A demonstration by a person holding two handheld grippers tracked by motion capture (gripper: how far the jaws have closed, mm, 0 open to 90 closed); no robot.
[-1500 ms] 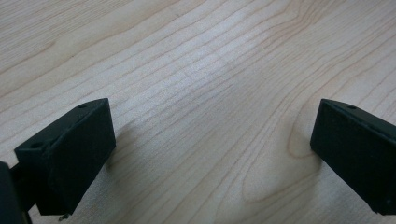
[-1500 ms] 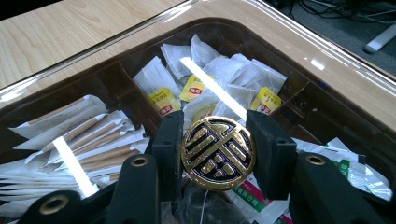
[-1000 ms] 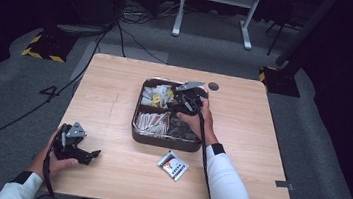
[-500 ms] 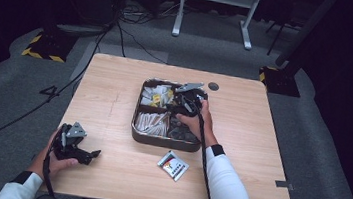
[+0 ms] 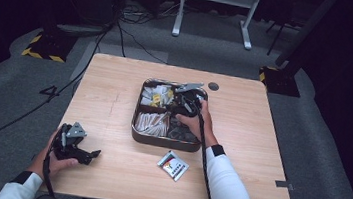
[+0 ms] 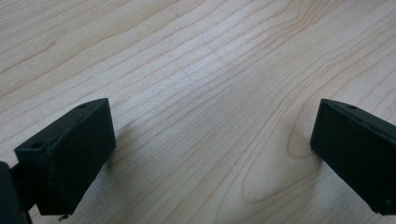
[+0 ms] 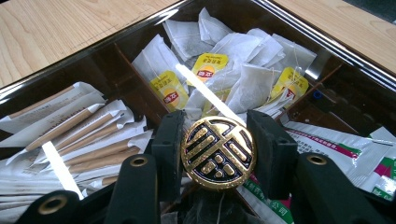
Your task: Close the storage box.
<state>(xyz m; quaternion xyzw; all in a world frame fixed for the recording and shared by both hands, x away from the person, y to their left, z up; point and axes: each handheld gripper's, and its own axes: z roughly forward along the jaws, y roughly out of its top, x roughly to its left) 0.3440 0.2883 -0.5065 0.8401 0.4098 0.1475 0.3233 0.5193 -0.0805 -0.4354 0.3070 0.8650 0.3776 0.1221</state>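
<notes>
A dark room with grey carpet and floor cables surrounds the pale wooden surface (image 5: 114,97). On it sits a dark compartmented tray (image 5: 136,134) of tea bags. The right hand-held gripper (image 7: 218,154) clamps the tray's round gold-patterned knob (image 7: 218,153) above its centre; the left hand-held gripper (image 6: 212,144) rests wide apart on bare wood.

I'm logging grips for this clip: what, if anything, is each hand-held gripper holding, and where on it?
The right hand-held gripper clamps a round gold-and-black knob by its two opposite edges, above the tray. The left hand-held gripper holds nothing; its jaws stand open over the table.
</notes>
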